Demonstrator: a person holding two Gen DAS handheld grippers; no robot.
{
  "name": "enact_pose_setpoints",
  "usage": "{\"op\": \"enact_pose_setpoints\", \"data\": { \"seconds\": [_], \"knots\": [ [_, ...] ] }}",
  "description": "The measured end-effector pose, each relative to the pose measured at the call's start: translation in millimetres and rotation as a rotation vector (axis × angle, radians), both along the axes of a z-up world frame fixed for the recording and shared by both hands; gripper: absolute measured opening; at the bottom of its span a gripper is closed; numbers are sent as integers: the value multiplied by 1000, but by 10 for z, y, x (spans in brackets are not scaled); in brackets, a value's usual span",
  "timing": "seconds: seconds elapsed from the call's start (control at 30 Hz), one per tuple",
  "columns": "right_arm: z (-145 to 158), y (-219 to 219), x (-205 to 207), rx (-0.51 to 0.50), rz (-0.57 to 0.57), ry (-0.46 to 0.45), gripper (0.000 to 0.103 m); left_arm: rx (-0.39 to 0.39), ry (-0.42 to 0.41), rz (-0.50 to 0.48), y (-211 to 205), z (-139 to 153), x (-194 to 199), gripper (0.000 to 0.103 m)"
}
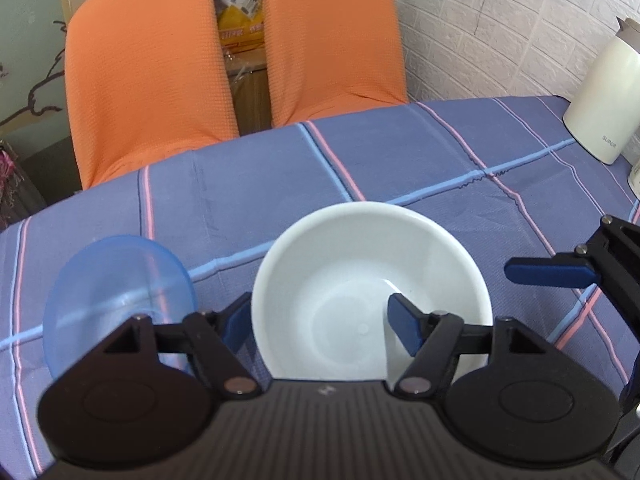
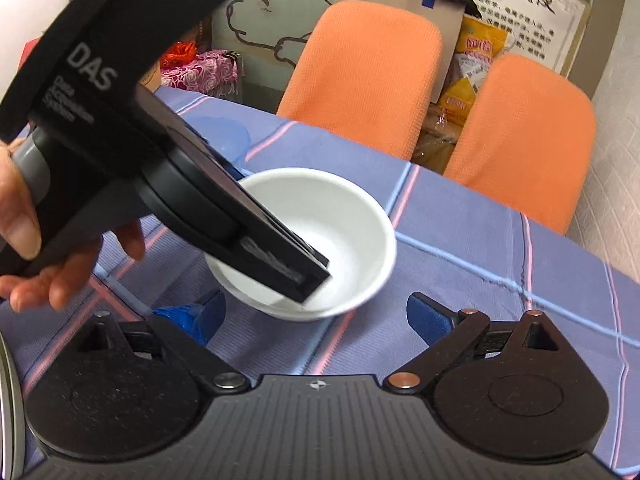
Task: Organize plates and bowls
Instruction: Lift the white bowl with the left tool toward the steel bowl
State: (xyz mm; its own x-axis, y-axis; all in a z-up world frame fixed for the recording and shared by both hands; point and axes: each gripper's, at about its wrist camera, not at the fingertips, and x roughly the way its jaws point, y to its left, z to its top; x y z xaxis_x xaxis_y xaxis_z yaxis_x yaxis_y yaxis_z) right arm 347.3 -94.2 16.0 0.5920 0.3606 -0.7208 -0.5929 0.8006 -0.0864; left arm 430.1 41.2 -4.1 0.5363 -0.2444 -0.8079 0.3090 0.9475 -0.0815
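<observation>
A round white plastic bowl point(image 1: 370, 292) sits on the blue striped tablecloth point(image 1: 400, 168) by two orange chairs point(image 1: 148, 80), maybe touching the spread left gripper point(image 1: 320, 324); the right gripper point(image 2: 312, 320) gapes empty.

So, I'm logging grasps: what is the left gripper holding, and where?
Nothing: left gripper is open, its fingers straddling the bowl's near rim without clamping.

a bench point(image 1: 400, 152) under a purple checked cloth carries a white bowl point(image 1: 352, 264), a blue translucent bowl point(image 1: 104, 280) and a white jug point(image 1: 604, 96).
</observation>
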Motion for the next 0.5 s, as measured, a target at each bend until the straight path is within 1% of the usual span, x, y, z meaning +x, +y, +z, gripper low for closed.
{"op": "enact_pose_setpoints", "data": {
  "seconds": [0.1, 0.2, 0.27, 0.37, 0.47, 0.5],
  "knots": [
    [9, -100, 41, 24, 18, 37, 85, -5, -4, -5, -1, -2, 14, 72],
    [25, -192, 61, 23, 59, 60, 85, -15, -1, -3, 21, -18, 22, 72],
    [40, -240, 67, 10, 84, 52, 85, -30, -3, 0, 32, -21, 31, 72],
    [19, -200, 127, -16, 107, 42, 85, -46, 1, 4, 13, -27, 50, 72],
    [-71, -101, 186, -54, 142, 26, 84, -38, -6, -4, -9, -44, 43, 73],
    [-103, -75, 199, -57, 153, 21, 84, -33, -8, -8, -17, -49, 41, 71]
  ]
}}
